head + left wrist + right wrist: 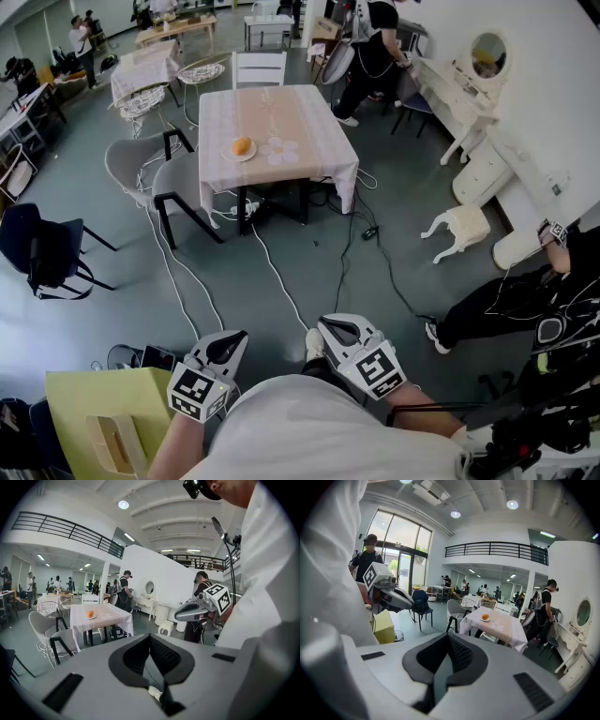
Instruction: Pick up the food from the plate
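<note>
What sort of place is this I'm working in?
Probably a big indoor hall staged as a recording space, not a home: a lone clothed table and a white vanity stand on a bare floor, cables trail across it, and a railed balcony runs above.

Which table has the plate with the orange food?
The nearest table, under a pale cloth; the plate with the food sits near its left edge in the head view.

one food item (242, 145), one plate (252, 156), two grippers (241, 336) (322, 322)
</note>
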### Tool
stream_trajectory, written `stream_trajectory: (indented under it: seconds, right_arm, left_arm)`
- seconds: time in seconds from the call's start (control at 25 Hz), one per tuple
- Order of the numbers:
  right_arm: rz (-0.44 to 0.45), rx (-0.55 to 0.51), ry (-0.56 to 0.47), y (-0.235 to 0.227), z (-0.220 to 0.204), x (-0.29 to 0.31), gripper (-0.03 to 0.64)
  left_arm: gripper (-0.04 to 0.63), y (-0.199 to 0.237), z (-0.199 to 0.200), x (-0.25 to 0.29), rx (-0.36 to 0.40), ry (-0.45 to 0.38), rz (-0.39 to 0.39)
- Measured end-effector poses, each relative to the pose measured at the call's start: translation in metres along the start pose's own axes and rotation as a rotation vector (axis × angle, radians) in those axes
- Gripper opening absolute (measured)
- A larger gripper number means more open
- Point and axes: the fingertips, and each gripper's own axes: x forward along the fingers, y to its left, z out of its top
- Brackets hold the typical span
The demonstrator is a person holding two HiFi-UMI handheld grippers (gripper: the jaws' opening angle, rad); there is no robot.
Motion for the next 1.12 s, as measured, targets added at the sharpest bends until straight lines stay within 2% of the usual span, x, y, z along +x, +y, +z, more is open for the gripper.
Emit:
stream_trajectory:
  seconds: [0.4, 0.6, 0.72, 0.92, 1.12]
  right_arm:
    - [0.002, -0.004, 0.011, 0.005, 0.0, 0.023, 0.012]
    - [0.023, 0.025, 0.01, -0.015, -0.003, 0.044, 0.014]
    - [0.037, 0.006, -0.002, -0.047, 0.001, 0.058, 0.03]
    - [0.045, 0.022, -0.016, -0.131, 0.01, 0.076, 0.088]
    - [0.027, -0.02, -0.021, -0.212, 0.012, 0.082, 0.119]
  left_arm:
    - [0.009, 0.021, -0.01, -0.004, -0.012, 0.005, 0.008]
    - [0.009, 0.044, -0.015, 0.01, -0.045, 0.028, 0.037]
    - [0.009, 0.061, -0.008, 0.037, -0.053, 0.043, 0.046]
    - [0.016, 0.088, 0.042, 0.106, -0.035, 0.042, 0.068]
    - [0.088, 0.118, 0.089, 0.185, -0.009, 0.035, 0.077]
